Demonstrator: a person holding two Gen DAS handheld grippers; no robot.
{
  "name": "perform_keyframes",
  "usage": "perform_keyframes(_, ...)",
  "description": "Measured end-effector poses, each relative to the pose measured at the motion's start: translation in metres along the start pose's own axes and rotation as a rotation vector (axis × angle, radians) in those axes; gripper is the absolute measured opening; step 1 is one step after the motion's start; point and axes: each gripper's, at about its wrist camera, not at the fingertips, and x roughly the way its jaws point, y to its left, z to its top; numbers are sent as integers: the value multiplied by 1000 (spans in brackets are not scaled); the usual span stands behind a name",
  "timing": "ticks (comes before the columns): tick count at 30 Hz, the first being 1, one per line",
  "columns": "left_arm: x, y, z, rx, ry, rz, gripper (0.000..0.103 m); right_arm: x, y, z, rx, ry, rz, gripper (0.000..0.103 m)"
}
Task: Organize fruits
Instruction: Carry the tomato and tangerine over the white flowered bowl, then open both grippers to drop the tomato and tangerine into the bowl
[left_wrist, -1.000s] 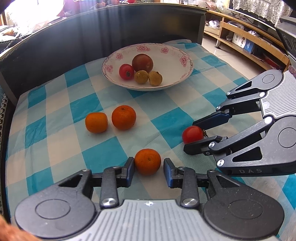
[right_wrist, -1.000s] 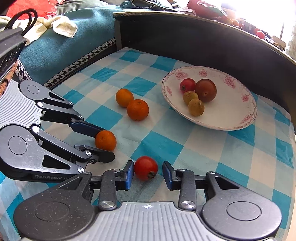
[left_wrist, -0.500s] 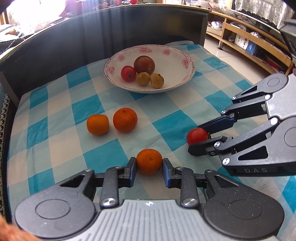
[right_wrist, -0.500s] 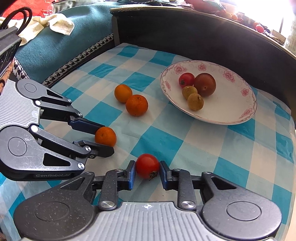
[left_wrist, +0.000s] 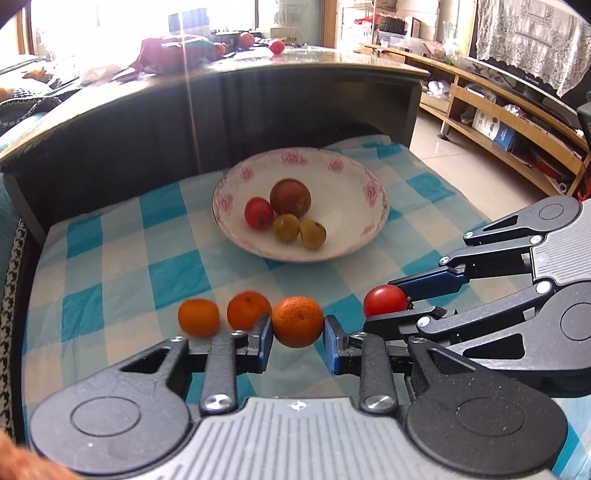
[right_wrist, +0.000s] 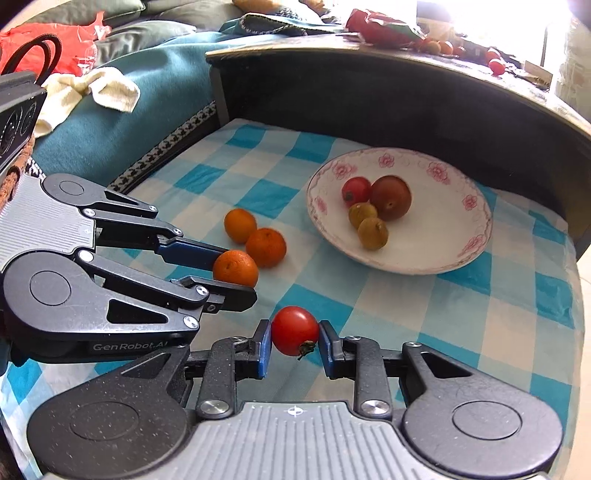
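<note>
My left gripper (left_wrist: 298, 334) is shut on an orange (left_wrist: 297, 321) and holds it above the checked cloth; it also shows in the right wrist view (right_wrist: 235, 268). My right gripper (right_wrist: 294, 341) is shut on a red tomato (right_wrist: 294, 330), lifted off the cloth; the tomato also shows in the left wrist view (left_wrist: 385, 300). Two more oranges (left_wrist: 198, 317) (left_wrist: 248, 310) lie on the cloth to the left. A white flowered bowl (left_wrist: 354, 206) behind holds a red tomato (left_wrist: 258, 212), a dark round fruit (left_wrist: 290, 197) and two small yellow-green fruits (left_wrist: 312, 234).
The blue-and-white checked cloth (left_wrist: 110, 258) covers the surface. A dark curved wall (left_wrist: 147, 133) rises behind the bowl. A teal cushion with a white rag (right_wrist: 92, 92) lies at left in the right wrist view. Wooden shelves (left_wrist: 498, 110) stand at far right.
Both grippers closed on their fruit, the left on the orange and the right on the tomato, and lifted them off the cloth, tilting up toward the bowl.
</note>
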Motion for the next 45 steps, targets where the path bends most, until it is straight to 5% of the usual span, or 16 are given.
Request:
perform_keyframes(10, 9, 4, 35, -13, -79, 27, 38, -10, -24, 28, 37, -87, -81, 21)
perform_keyframes(20, 42, 12, 47, -21, -60, 34, 38, 8, -47, 44, 63, -102, -166, 22)
perform_keyframes(40, 59, 16, 44, -16, -58, 48, 39, 37, -64, 53, 65, -105, -171, 22)
perform_keyframes(45, 58, 18, 46, -25, -68, 41, 46, 36, -70, 53, 96, -101, -162, 23)
